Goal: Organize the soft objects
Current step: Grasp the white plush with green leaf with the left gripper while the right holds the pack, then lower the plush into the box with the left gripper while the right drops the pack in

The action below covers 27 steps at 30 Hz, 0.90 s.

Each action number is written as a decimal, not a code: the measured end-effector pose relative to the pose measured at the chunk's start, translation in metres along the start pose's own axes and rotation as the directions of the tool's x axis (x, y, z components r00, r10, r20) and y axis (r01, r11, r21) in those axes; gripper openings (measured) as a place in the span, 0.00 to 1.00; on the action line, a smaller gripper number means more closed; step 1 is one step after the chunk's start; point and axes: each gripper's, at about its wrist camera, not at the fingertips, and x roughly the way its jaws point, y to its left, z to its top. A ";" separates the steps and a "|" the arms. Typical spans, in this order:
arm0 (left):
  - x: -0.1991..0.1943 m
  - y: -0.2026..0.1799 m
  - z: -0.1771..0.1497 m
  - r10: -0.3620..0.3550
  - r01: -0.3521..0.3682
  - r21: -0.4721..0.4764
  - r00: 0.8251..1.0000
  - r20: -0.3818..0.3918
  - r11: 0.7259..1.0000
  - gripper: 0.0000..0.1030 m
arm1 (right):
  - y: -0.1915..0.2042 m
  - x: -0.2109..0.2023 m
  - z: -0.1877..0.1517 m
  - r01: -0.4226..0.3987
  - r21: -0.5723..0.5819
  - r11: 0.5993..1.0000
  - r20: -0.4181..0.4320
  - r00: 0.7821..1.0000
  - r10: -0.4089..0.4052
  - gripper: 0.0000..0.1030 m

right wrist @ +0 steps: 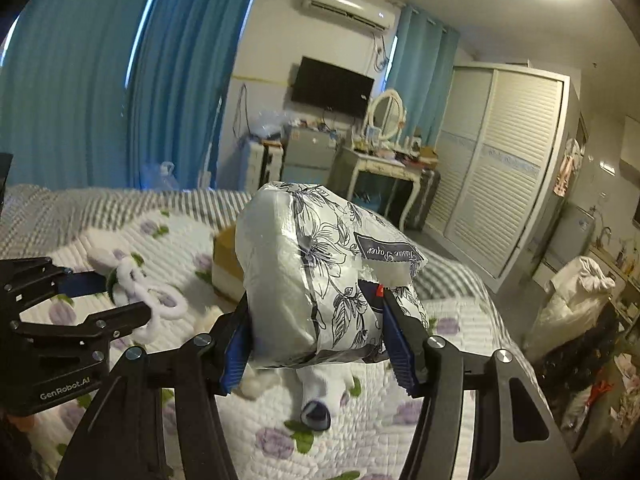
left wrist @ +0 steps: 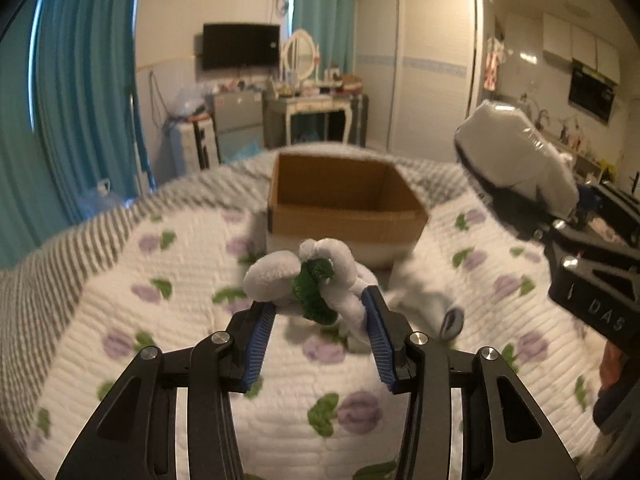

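Right wrist view shows our right gripper (right wrist: 316, 340) clenching the floral plastic-wrapped tissue pack (right wrist: 320, 280), which we judge could slip; left gripper (left wrist: 320, 320) released around the grey-and-green plush toy (left wrist: 312, 280).

Ahead of me a white quilt (left wrist: 192, 280) printed with purple flowers and green leaves covers the bed, over a grey-and-white striped blanket (left wrist: 60, 256). Teal curtains (left wrist: 80, 92) hang along the wall to my left. On the far wall I see a dark television (left wrist: 241, 46) with an air conditioner (right wrist: 348, 2) mounted above it. Below stands a white dressing table (left wrist: 316, 106) with an oval mirror (left wrist: 300, 56), its top cluttered. To its right is a tall white wardrobe (right wrist: 504, 168) with slatted sliding doors.
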 end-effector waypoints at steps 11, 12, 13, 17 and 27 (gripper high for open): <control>0.051 -0.002 0.088 -0.027 0.022 0.072 0.997 0.072 0.997 0.43 | -0.032 0.051 0.067 -0.074 0.020 0.997 0.049 0.996 0.073 0.56; 0.060 -0.001 0.092 -0.027 0.022 0.070 0.997 0.068 0.997 0.43 | -0.034 0.061 0.071 -0.080 0.026 0.996 0.044 0.996 0.078 0.56; 0.073 0.000 0.098 -0.030 0.027 0.066 0.998 0.059 0.997 0.43 | -0.037 0.075 0.075 -0.089 0.032 0.996 0.037 0.995 0.088 0.56; 0.120 0.004 0.114 -0.005 0.002 0.078 0.999 0.034 0.997 0.43 | -0.042 0.130 0.084 -0.110 0.042 0.993 0.007 0.994 0.110 0.56; 0.209 0.013 0.109 0.001 0.002 0.086 0.999 -0.039 0.996 0.43 | -0.069 0.262 0.067 -0.213 0.158 0.964 -0.126 0.964 0.233 0.56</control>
